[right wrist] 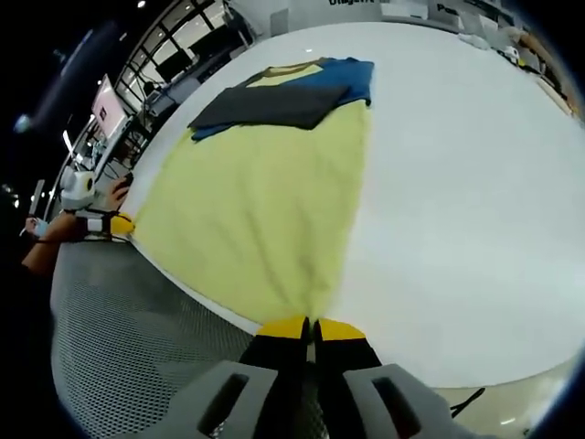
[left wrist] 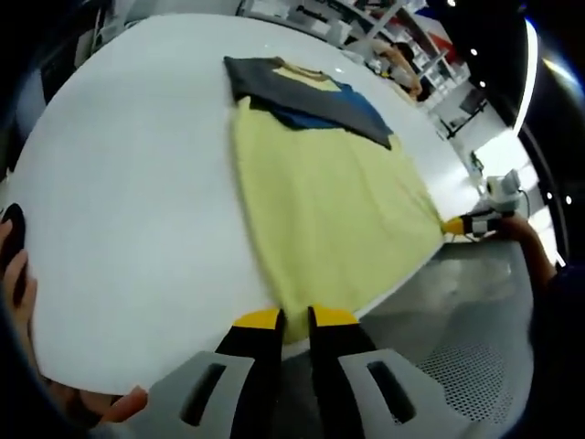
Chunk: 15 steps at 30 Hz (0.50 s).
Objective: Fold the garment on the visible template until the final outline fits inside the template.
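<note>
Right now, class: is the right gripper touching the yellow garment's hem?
Touching. In the right gripper view, the right gripper has its yellow tips shut on the hem corner of the yellow garment, with cloth pinched into folds between them at the white table's edge.

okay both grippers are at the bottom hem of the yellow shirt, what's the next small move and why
Probably lift both hem corners slightly and carry them up toward the collar end. The left gripper and right gripper each look shut on a corner of the yellow garment at the white table edge, and the cloth lies at full length, with its dark sleeves already folded across the chest.
</note>
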Available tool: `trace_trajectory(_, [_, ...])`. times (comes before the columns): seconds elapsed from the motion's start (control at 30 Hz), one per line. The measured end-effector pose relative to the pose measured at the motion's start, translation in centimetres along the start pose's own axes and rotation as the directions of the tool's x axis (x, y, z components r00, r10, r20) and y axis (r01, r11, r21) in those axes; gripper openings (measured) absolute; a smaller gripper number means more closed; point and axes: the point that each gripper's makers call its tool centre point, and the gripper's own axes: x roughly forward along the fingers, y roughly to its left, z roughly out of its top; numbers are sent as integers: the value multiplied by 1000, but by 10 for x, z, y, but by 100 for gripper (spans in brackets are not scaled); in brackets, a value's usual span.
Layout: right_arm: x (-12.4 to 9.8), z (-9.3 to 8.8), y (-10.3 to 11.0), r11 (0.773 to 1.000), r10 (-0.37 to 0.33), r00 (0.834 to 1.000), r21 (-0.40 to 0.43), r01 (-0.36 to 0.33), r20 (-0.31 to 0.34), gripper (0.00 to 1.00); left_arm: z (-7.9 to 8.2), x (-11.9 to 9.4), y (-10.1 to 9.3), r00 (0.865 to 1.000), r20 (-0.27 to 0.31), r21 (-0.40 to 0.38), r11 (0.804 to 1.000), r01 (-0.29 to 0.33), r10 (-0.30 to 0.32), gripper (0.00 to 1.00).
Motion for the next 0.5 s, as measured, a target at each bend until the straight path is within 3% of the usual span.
trace_trajectory(0.07, [0, 0, 0, 1000, 0, 1000, -5, 0, -4, 0, 1, 2, 0, 1000, 0, 10, 1000, -4, 4, 7])
trace_trajectory(0.13, [-1, 0, 0, 1000, -4, 1000, -11, 4, -5, 0, -3, 2, 7, 998, -37, 72, 997, -42, 45, 0])
trace_trajectory(0.4, [-4, 0, -1, 1000, -4, 1000, 1, 4, 5, 0, -1, -2, 10, 999, -25, -8, 999, -39, 39, 0])
trace_trajectory(0.5, [-3, -4, -1, 1000, -6, 1000, -2, 6, -17, 0, -3, -1, 10, 998, -38, 11, 999, -44, 45, 0])
